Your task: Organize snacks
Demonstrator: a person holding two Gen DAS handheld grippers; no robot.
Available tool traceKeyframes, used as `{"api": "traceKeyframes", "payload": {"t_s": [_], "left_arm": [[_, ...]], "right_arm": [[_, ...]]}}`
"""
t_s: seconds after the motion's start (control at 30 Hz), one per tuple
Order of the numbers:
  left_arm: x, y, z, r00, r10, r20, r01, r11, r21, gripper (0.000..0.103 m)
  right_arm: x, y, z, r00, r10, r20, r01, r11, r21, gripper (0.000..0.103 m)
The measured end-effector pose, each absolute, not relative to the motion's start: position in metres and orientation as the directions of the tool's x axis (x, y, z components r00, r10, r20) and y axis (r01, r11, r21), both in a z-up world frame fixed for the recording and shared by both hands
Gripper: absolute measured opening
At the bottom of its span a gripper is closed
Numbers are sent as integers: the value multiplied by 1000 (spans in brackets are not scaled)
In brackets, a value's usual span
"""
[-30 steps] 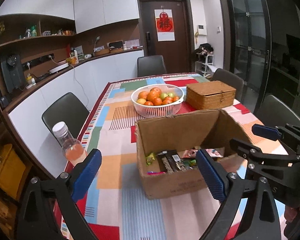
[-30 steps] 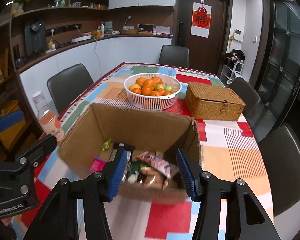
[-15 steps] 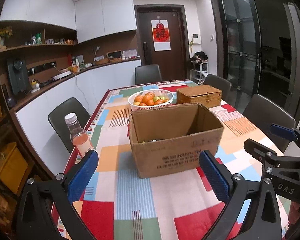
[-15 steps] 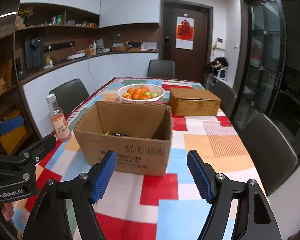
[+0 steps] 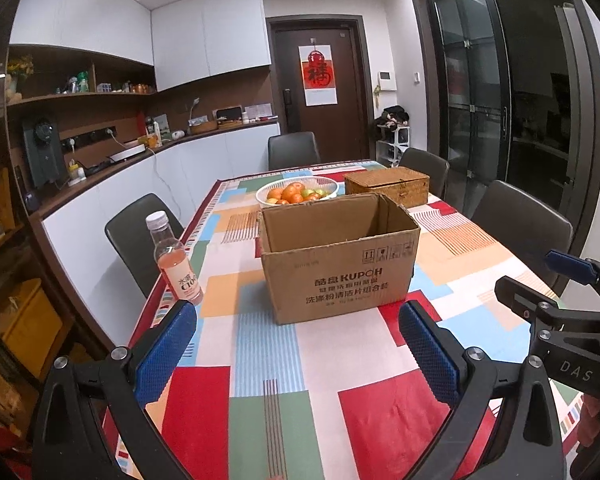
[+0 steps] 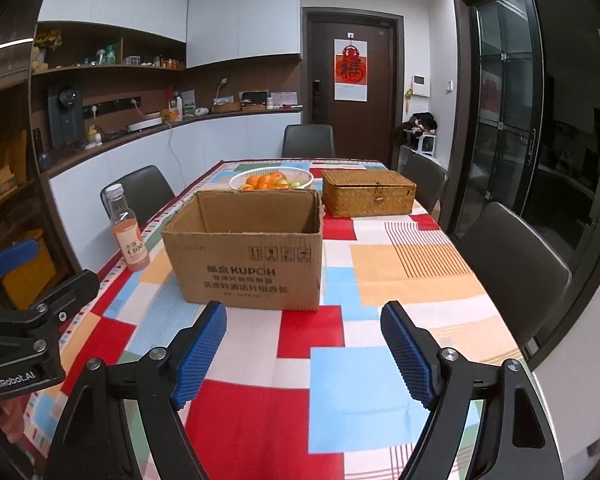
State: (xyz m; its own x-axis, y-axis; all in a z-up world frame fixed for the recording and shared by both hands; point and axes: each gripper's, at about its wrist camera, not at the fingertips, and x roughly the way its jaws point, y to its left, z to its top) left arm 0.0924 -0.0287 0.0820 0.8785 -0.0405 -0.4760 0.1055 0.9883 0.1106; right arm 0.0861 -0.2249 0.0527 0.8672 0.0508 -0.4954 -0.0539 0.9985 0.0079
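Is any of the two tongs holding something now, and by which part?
Nothing is held. The left tongs and the right tongs are both open and empty, short of the cardboard box on the table.

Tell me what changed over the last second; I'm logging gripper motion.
Both grippers, left gripper and right gripper, drew back and lower from above the cardboard box, so its snacks are now hidden. Both stayed open and empty. Box, bottle, fruit basket and wicker box didn't move.
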Motion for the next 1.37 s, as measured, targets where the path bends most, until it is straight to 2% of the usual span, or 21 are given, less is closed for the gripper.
{"api": "traceKeyframes", "payload": {"t_s": [0.3, 1.37], "left_arm": [[74, -24, 85, 898, -37, -439, 94, 990, 108, 103], [55, -27, 83, 906, -23, -423, 83, 989, 122, 103]], "right_arm": [[69, -223, 52, 877, 61, -477, -61, 998, 16, 80], [53, -226, 47, 878, 74, -473, -66, 997, 33, 80]]}}
